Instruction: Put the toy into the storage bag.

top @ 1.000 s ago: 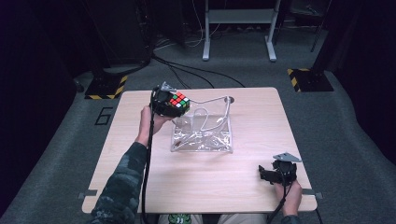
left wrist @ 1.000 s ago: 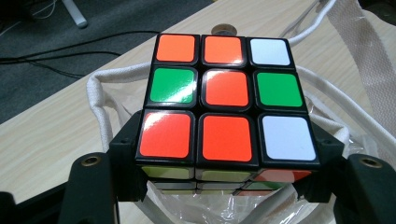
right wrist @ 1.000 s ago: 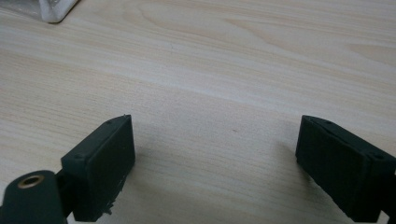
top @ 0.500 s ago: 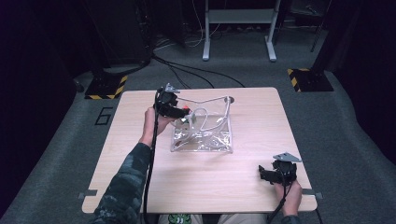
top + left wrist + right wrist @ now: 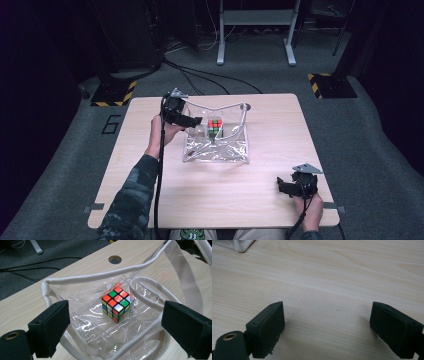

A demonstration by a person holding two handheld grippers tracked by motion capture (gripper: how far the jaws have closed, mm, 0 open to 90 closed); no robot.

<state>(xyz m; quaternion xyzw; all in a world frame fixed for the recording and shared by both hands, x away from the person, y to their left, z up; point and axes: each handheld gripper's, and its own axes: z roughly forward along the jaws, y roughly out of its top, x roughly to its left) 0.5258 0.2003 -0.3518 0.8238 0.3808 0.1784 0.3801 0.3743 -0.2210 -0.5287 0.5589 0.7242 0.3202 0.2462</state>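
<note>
the puzzle cube (image 5: 116,304) lies inside the clear bag (image 5: 95,335), ahead between the left gripper's (image 5: 113,322) released jaws; the right gripper's (image 5: 327,325) jaws are spread over bare counter (image 5: 332,277).

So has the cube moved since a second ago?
Yes. The cube left the left gripper, whose jaws now stand open, and dropped right of it into the clear bag on the table.
</note>
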